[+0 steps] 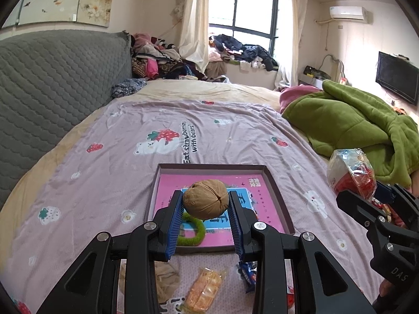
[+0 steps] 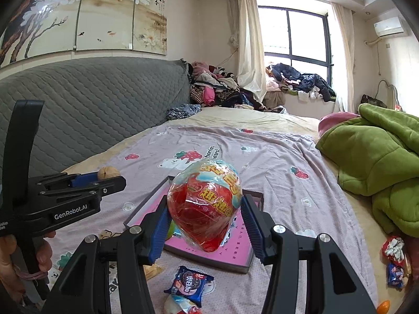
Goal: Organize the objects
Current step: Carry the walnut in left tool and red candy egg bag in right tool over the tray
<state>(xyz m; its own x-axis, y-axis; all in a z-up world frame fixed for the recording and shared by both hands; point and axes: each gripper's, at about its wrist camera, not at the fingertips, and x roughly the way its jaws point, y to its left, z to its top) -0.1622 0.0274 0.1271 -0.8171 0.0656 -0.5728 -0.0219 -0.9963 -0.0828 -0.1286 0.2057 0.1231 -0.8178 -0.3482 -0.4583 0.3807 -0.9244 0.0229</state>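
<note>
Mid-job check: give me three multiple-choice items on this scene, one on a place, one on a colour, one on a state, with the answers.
1. Where is the green fuzzy ring?
A. inside the shallow box
B. on the green blanket
C. on the windowsill

2. What colour is the box's floor?
A. yellow
B. pink
C. white

3. What are the left tongs doing?
A. hanging empty
B. gripping a biscuit packet
C. gripping a walnut

Answers:
1 A: the ring lies on the box floor, below the walnut.
2 B: the printed floor is bright pink.
3 C: the blue pads press the walnut's two sides, above the box.
</note>
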